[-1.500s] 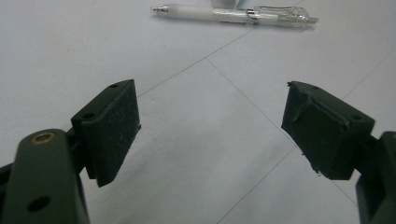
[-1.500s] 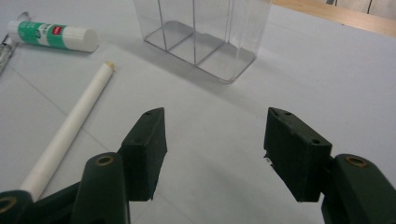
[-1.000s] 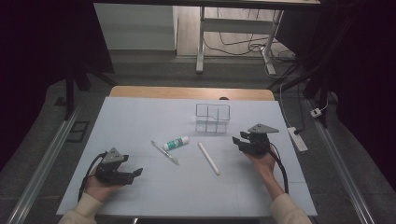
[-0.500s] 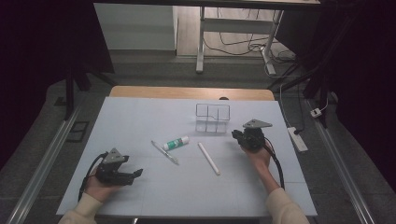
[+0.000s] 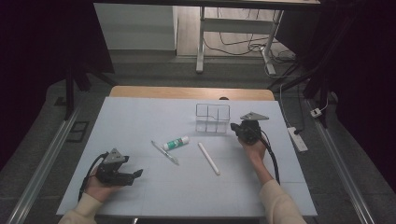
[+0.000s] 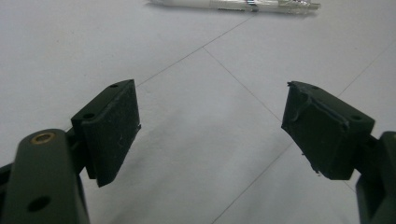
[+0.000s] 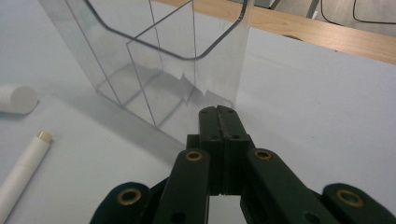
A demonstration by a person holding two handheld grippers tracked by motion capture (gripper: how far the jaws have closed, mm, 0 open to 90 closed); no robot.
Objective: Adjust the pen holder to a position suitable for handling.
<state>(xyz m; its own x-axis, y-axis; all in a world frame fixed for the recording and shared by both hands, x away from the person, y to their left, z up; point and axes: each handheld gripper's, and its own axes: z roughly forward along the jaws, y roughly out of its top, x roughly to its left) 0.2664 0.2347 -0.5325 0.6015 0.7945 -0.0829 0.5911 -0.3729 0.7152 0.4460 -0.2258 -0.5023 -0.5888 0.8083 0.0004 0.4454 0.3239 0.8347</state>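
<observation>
A clear plastic organizer (image 5: 212, 118) with compartments stands at the back middle of the white table (image 5: 140, 116). My right gripper (image 5: 233, 127) sits just right of it, pointing at its side. In the right gripper view the right gripper (image 7: 219, 116) is shut with nothing between its jaws, which have just closed, a short way from the organizer (image 7: 154, 60). A green-capped glue stick (image 5: 176, 143), a pen (image 5: 164, 152) and a white stick (image 5: 208, 158) lie mid-table. My left gripper (image 5: 135, 175) rests at the front left, open and empty (image 6: 210, 126), with the pen (image 6: 233, 4) lying beyond it.
The table's wooden back edge (image 5: 191, 92) runs behind the organizer. A power strip (image 5: 297, 138) lies on the floor to the right. The white stick (image 7: 23, 172) and the glue stick's end (image 7: 16, 99) lie left of the right jaws.
The right gripper has moved left toward the organizer and its jaws have gone from open to shut. The left gripper has stayed put.
</observation>
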